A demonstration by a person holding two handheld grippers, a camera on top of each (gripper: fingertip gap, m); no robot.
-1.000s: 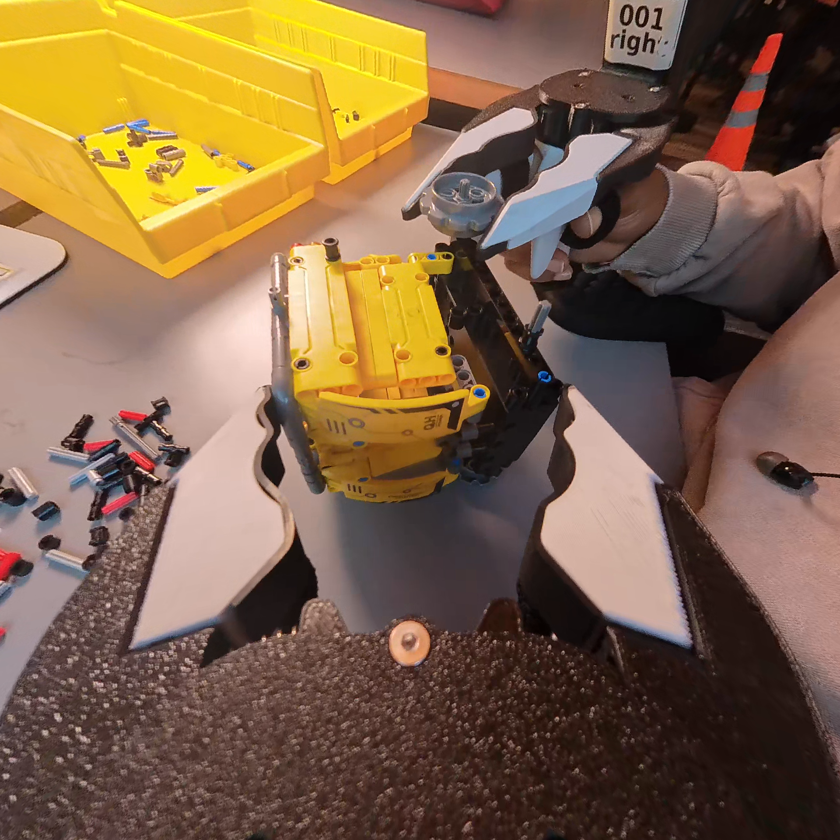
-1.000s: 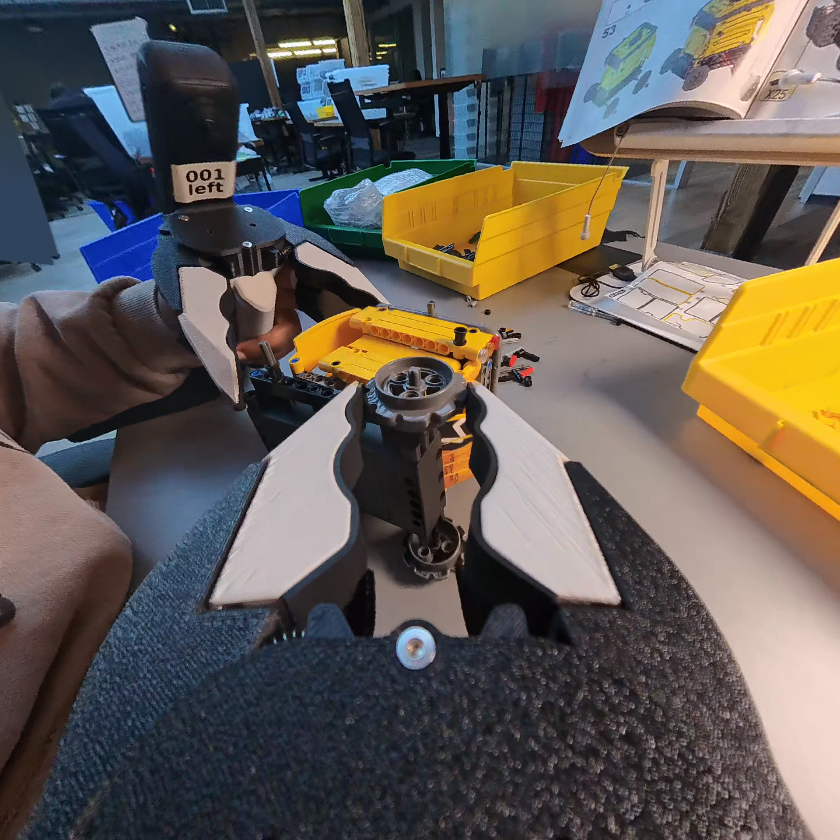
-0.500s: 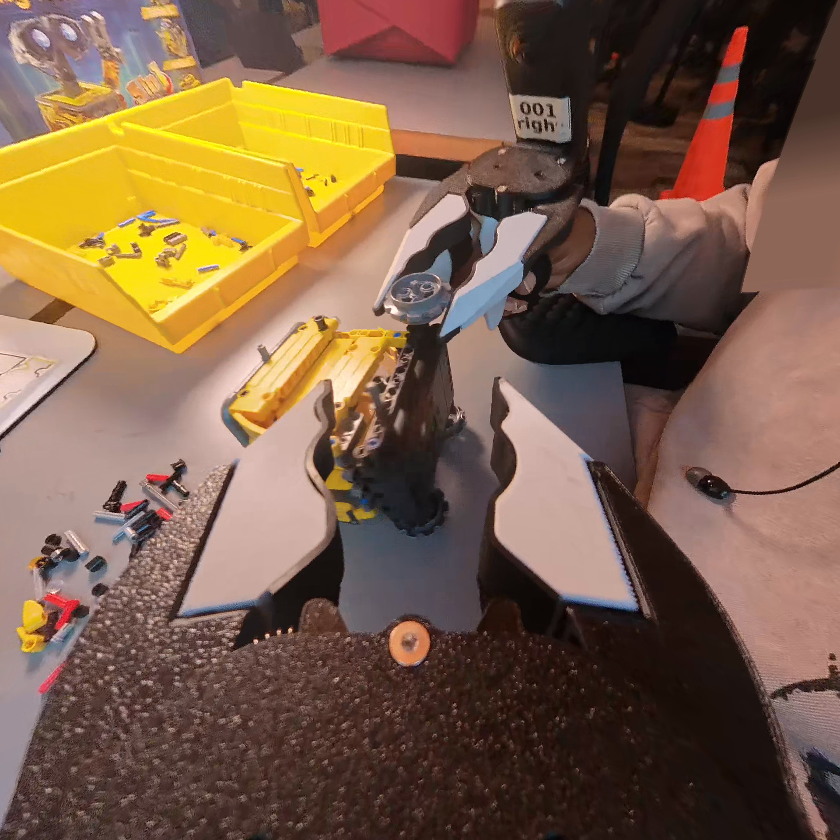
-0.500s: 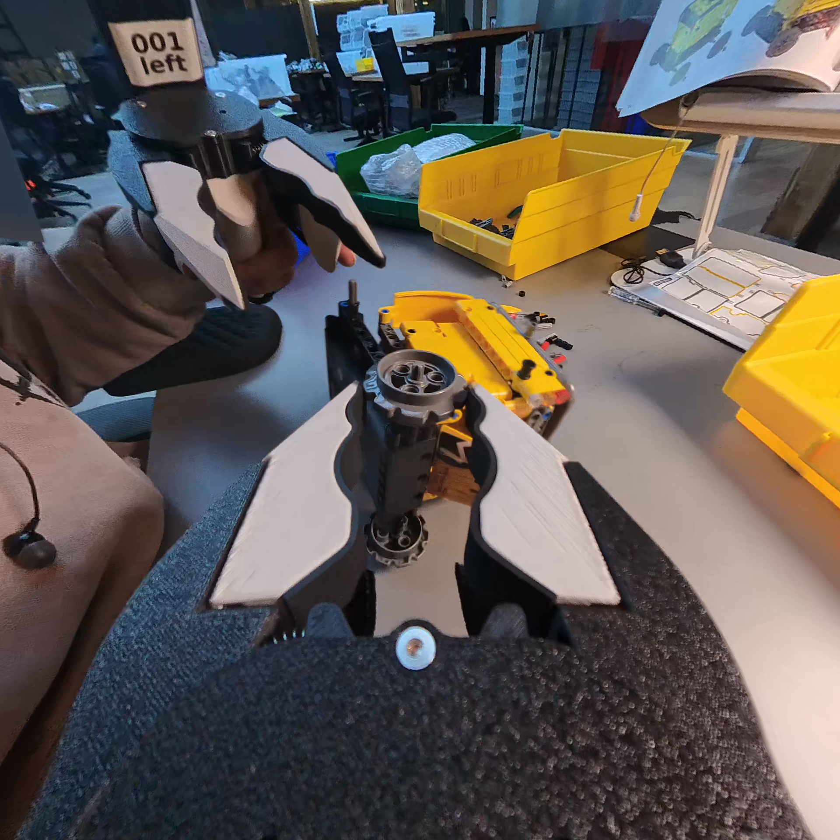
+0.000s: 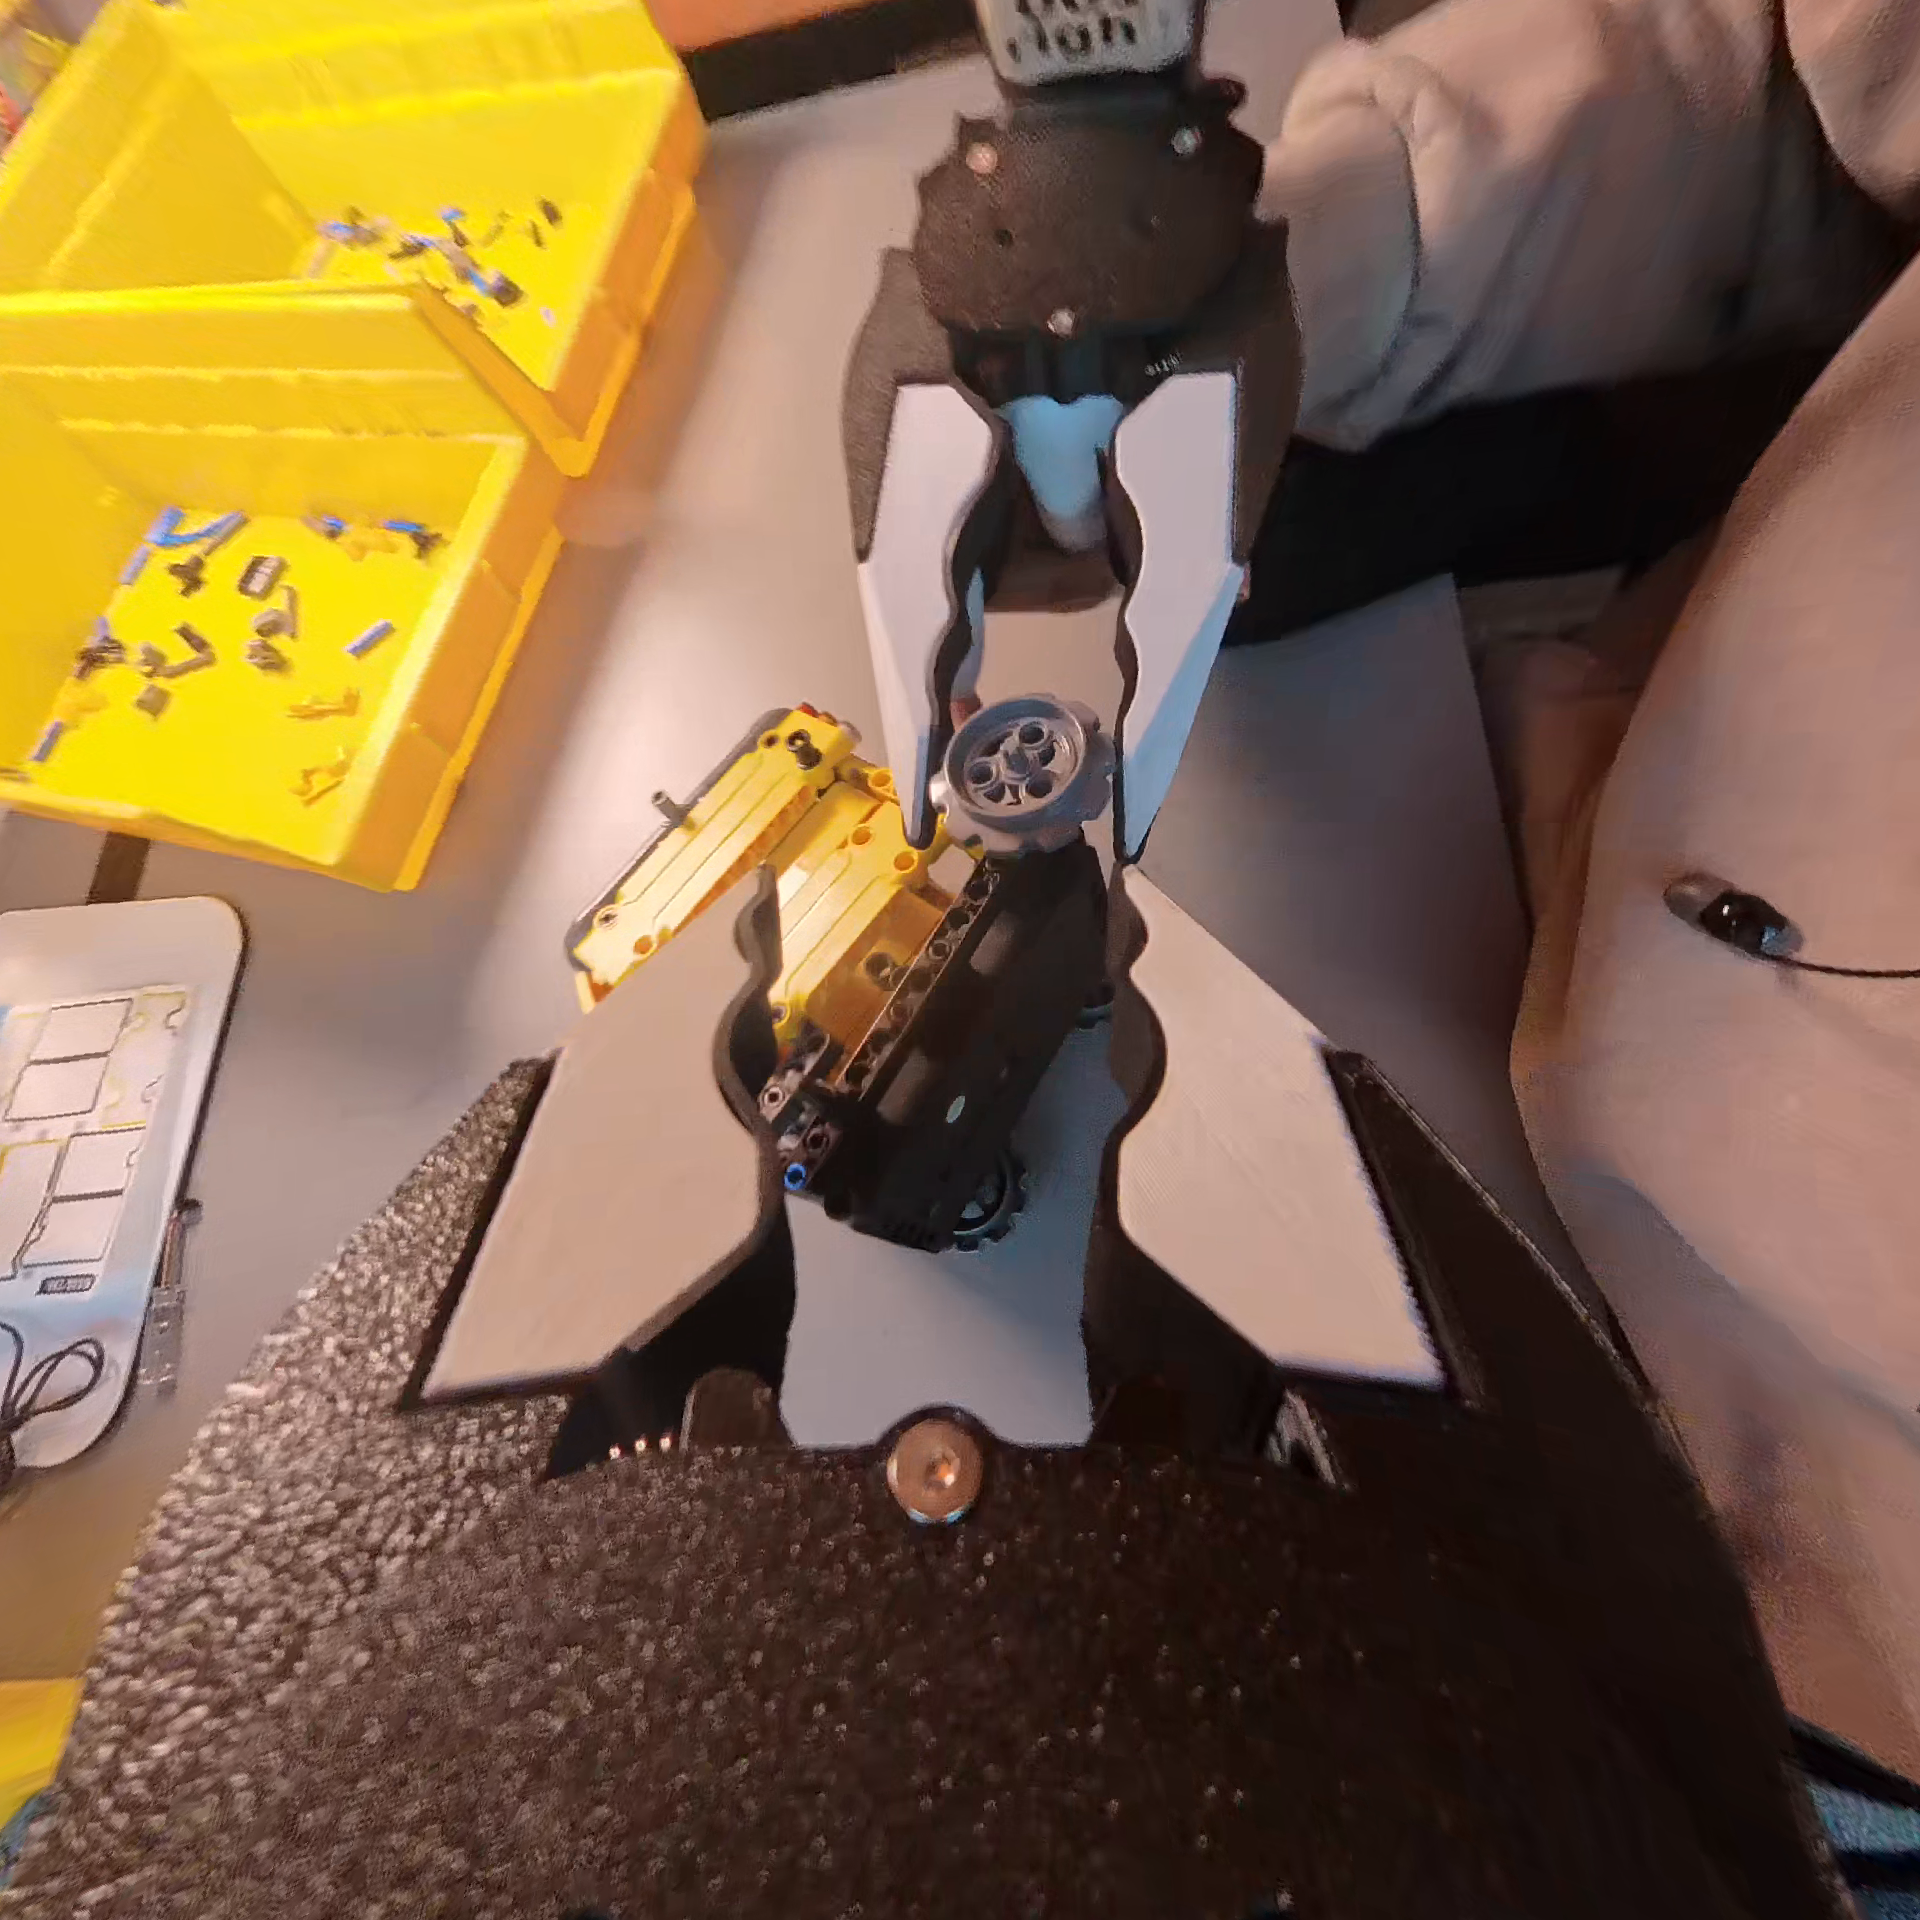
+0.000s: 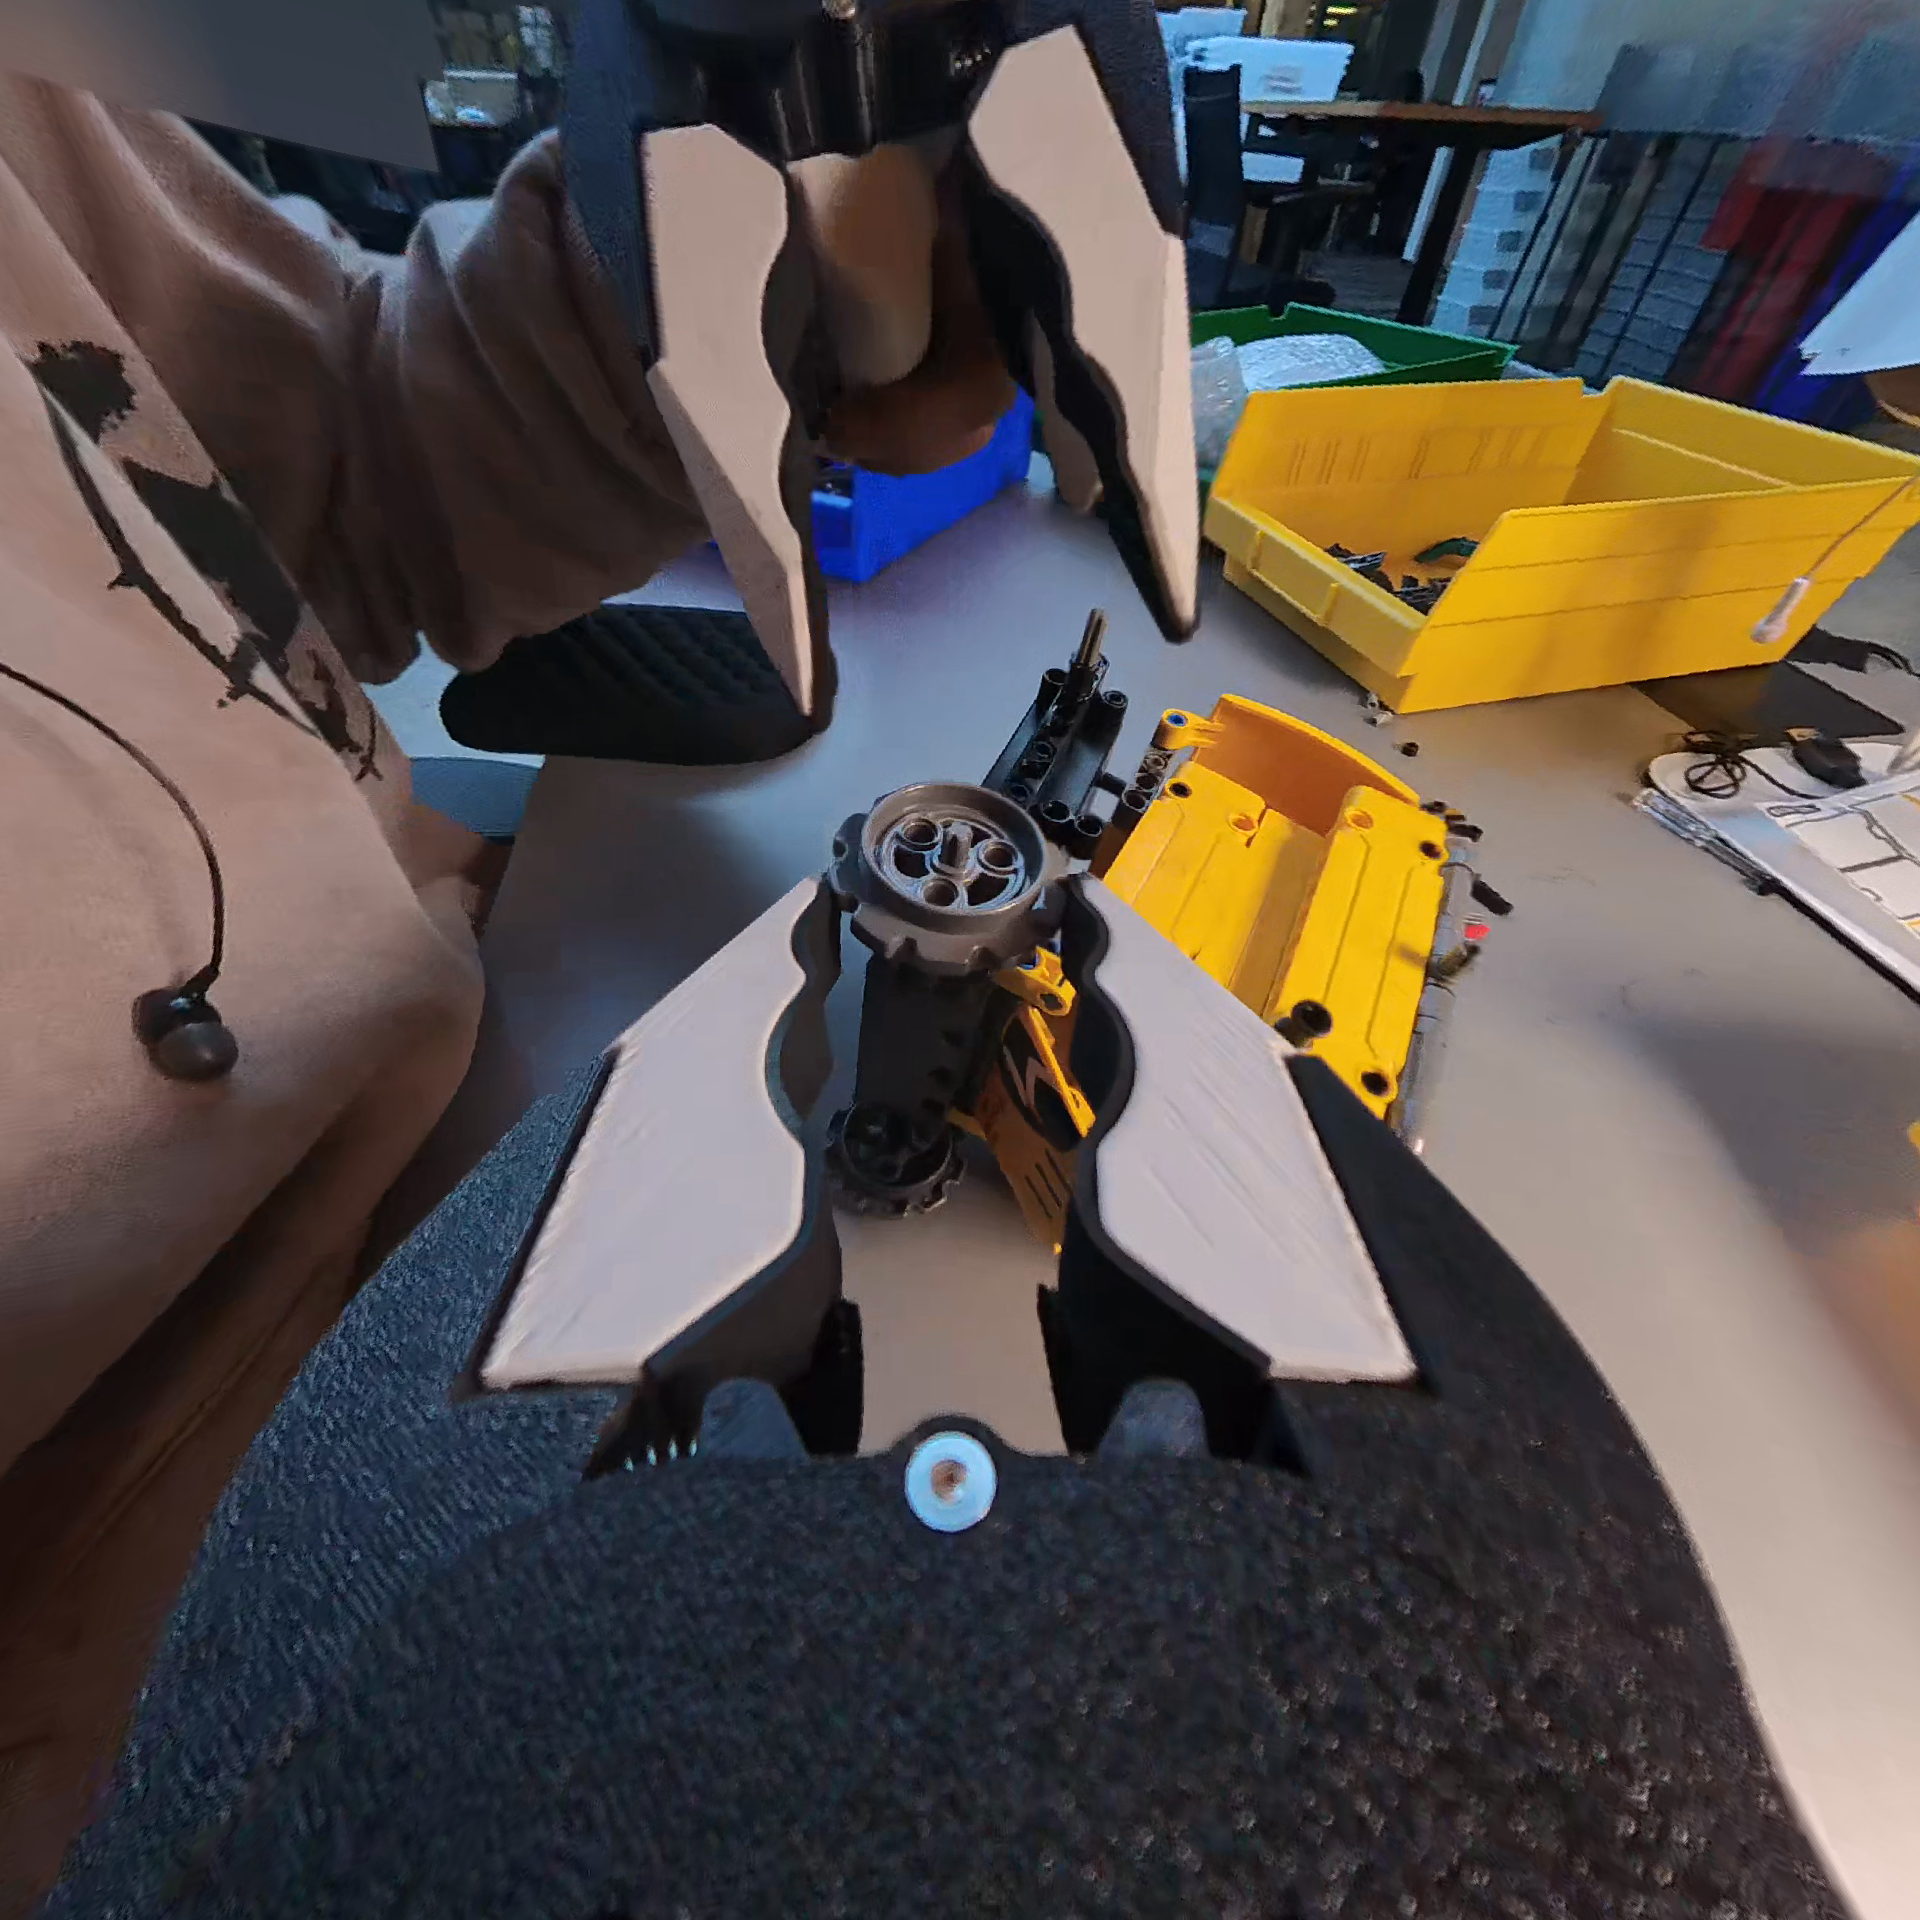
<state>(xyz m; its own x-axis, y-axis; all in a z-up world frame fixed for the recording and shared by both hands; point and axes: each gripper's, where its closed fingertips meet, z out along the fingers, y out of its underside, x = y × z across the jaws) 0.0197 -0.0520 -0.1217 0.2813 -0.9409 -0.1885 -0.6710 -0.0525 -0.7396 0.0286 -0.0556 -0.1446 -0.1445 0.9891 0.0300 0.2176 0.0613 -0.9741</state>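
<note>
Fingers (image 6: 1174, 1049) of right gripper (image 6: 951, 894) pinch grey wheel (image 6: 951, 868); left gripper (image 5: 945, 883) hovers spread.

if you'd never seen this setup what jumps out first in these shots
A yellow and black plastic brick-built vehicle model on the grey table draws the eye. The right tool is shut on its grey toothed wheel hub at one end. The left tool hangs open above the model, with yellow plastic parts bins to that view's left.

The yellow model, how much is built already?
Done: the yellow and black model has its body joined. In hand: the right tongs grip its grey wheel; the left tongs are open near it. Left: loose pieces lie in the yellow bin.
</note>
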